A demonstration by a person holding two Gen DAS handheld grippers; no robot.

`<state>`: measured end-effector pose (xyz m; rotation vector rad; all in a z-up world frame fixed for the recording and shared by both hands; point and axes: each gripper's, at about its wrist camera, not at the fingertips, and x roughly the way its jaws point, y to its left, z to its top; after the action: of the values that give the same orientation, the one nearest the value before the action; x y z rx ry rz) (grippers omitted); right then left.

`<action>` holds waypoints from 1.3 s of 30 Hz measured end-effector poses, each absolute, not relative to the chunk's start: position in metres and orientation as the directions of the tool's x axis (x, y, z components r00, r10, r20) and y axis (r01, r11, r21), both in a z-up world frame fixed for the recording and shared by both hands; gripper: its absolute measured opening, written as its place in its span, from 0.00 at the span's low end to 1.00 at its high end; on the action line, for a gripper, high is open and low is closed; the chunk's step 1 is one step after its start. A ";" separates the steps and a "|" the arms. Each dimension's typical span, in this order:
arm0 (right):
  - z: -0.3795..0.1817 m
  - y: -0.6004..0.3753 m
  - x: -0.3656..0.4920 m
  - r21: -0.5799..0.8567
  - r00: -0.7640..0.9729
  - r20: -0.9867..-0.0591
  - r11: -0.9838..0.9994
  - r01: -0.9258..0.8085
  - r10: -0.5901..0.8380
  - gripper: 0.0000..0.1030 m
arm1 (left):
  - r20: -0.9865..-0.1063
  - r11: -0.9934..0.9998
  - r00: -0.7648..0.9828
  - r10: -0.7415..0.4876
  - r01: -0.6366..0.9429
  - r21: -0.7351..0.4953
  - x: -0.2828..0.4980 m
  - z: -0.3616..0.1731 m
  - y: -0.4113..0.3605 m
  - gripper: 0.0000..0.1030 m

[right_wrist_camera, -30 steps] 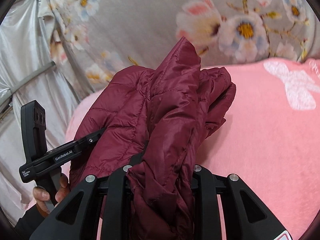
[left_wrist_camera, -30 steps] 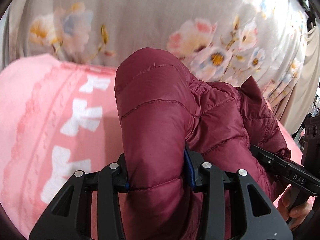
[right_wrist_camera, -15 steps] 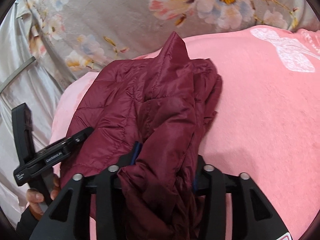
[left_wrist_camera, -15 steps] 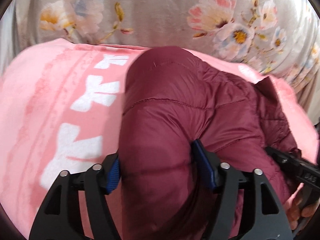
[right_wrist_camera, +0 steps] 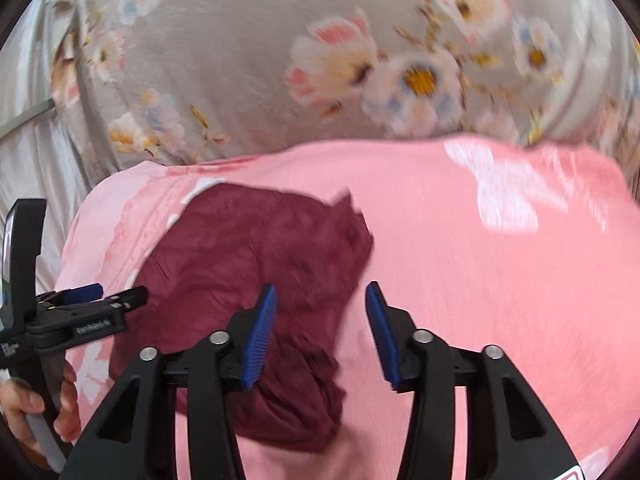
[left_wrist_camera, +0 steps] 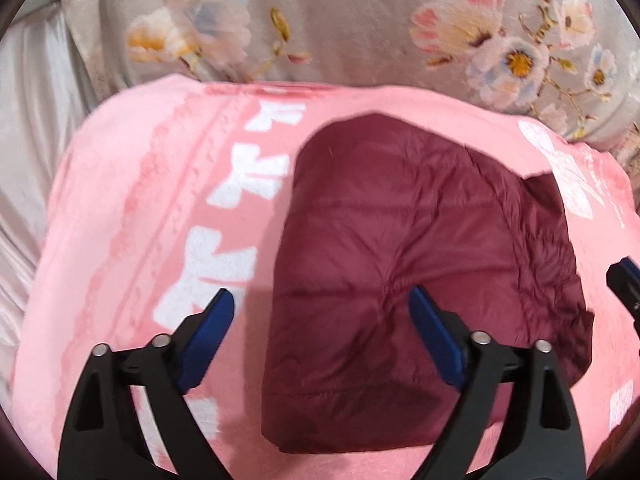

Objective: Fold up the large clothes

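I am holding my left gripper above the jacket with its jaws standing wide apart and gripping nothing. One blue pad is hanging over the jacket's quilted top; the other is hanging over the blanket just beside the jacket's edge.

I am holding my right gripper above the jacket's opposite edge, jaws likewise apart and gripping nothing. One pad is showing against the jacket, the other against bare blanket.

The jacket, maroon and quilted, is lying folded into a compact bundle on the pink blanket, which is carrying white bow shapes. A loose corner of the jacket is sticking out at the bundle's far edge. Beyond the jacket, a grey floral cloth is rising behind the blanket.

In the right wrist view, my left hand is gripping the other tool's handle just beside the jacket. That view is blurred.
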<state>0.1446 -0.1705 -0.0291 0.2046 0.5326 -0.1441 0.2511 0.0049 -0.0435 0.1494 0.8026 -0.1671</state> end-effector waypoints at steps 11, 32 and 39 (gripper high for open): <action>-0.062 -0.168 0.240 0.116 0.761 -0.634 0.955 0.273 -0.140 0.41 | -0.728 0.982 0.684 0.052 0.097 0.161 0.304 -0.055 -0.018 0.89; -0.115 -0.194 0.247 0.229 0.763 -0.641 0.927 0.298 -0.087 0.58 | -0.726 0.992 0.687 -0.025 0.107 0.067 0.322 -0.108 -0.019 0.96; -0.115 -0.195 0.247 0.229 0.763 -0.640 0.926 0.299 -0.088 0.60 | -0.700 0.991 0.714 -0.004 0.098 0.094 0.318 -0.109 -0.024 0.96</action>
<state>0.2468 -0.1947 -0.1147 0.3300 0.6730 -0.2141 0.3182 -0.0236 -0.1095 0.1281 0.7739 -0.0571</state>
